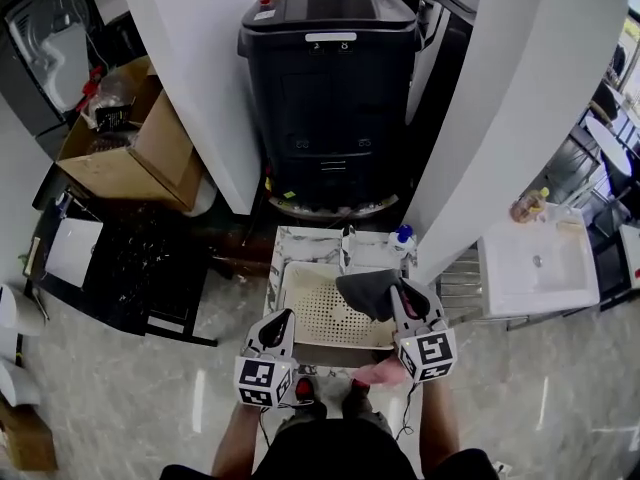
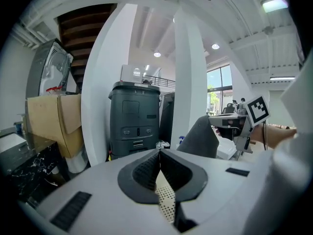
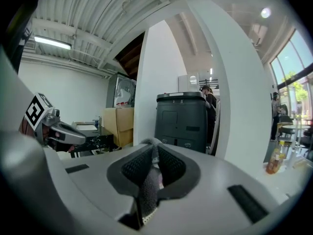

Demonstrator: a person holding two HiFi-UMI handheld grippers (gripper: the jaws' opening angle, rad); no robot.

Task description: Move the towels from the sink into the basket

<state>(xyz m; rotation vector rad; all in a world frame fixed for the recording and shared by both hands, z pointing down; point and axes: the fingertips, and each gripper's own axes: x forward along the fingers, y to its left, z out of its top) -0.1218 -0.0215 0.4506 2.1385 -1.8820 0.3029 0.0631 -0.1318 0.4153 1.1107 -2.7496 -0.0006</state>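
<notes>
From above the person's head, a cream perforated basket (image 1: 320, 318) sits on a small marble worktop (image 1: 300, 240) right in front of them. The right tongs (image 1: 404, 288) hold a dark grey towel (image 1: 368, 293) that hangs over the basket's far right corner. I cannot tell whether its lower edge touches the basket. The rest of the basket floor looks bare, so I'd judge this to be the first towel going in: carried over but not yet let go. The left tongs (image 1: 285, 318) hover over the near left edge of the basket, carrying nothing. A white sink (image 1: 555, 273) stands well apart on the right, and I can make out no towel in it from here. No other towels show anywhere, so how many are left I cannot say.

Looking along the left tongs, the pads meet at their tips with nothing between them. Only the dotted basket floor (image 2: 166, 199) shows through the gap lower down. The grey towel (image 2: 198, 138) hangs in a peak off to the right.

Looking along the right tongs, the pads are clamped on the towel (image 3: 150, 177), and grey cloth fills the slot between them.

Around it all, a big black bin (image 1: 330, 78) stands just behind the worktop between two white pillars, with a cardboard box (image 1: 135, 148) off to the left. A blue-capped bottle (image 1: 402, 238) sits at the worktop's back edge, just behind the basket and near the towel. It is the one thing I'd watch when the cloth drops.
</notes>
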